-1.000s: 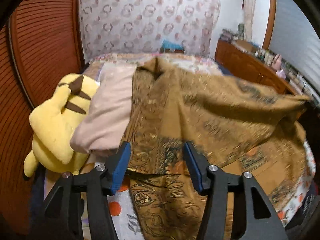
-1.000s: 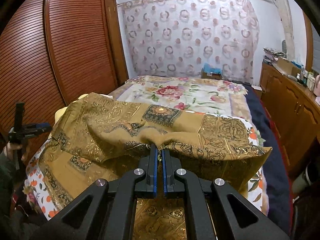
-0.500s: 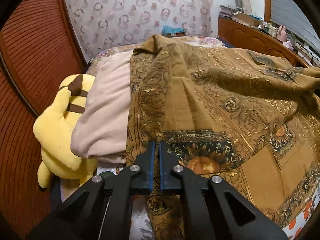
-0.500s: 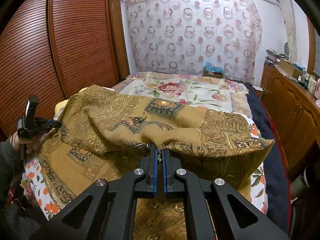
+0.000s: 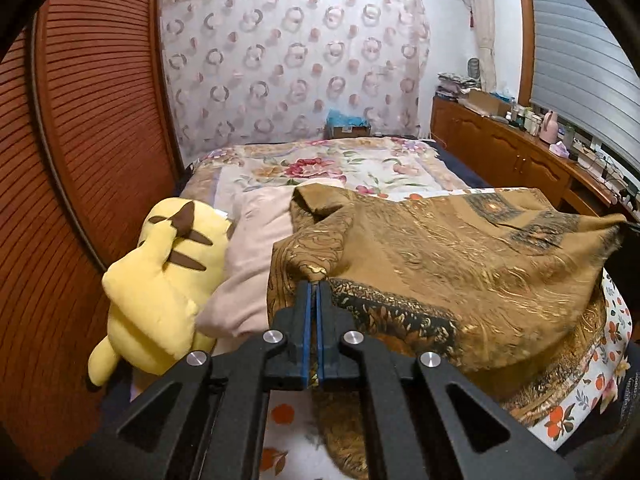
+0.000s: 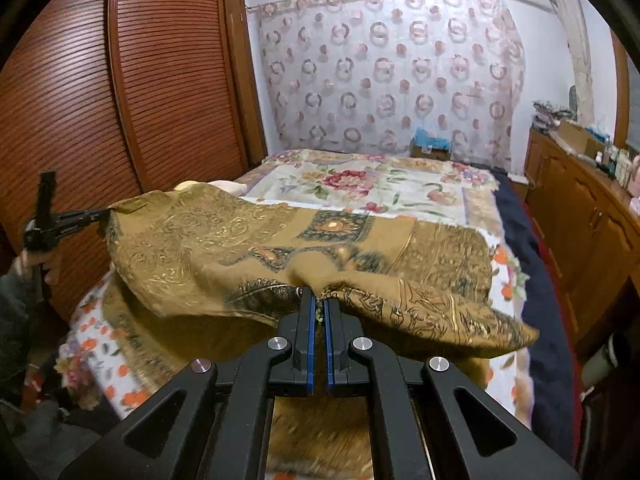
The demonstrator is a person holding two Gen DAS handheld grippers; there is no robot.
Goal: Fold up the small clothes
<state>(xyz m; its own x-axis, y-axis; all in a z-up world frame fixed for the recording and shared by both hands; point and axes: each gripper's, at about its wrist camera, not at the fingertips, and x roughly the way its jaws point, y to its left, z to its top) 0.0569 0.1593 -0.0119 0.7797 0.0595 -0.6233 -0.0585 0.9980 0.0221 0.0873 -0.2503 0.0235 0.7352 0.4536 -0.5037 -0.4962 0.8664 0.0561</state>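
I have the brown patterned cloth (image 5: 460, 276) pinched at two places: my left gripper (image 5: 316, 292) is clenched on its near left edge, and my right gripper (image 6: 319, 304) is clenched on a bunched fold of the near hem. Between the two holds the cloth hangs lifted above the bed (image 6: 360, 184), sagging in the middle, with its lower layer lying on the orange-flowered sheet (image 6: 96, 320) near me. The risk I judge from here is uneven tension: if one hand pulls ahead of the other, the fold will land skewed, and the thin pinch on either side could slip, dropping a corner in a heap. The loose sag could also crease under itself as I lay it down. On my left the cloth is touching the pink pillow (image 5: 248, 264), so a careless sweep could drag it, or nudge the yellow plush toy (image 5: 160, 280) beside it. Only the left wrist view shows that pillow and toy in full; only the right wrist view shows my left gripper from outside, held out by the wardrobe doors (image 6: 120, 100), and the cloth's whole span between my hands.
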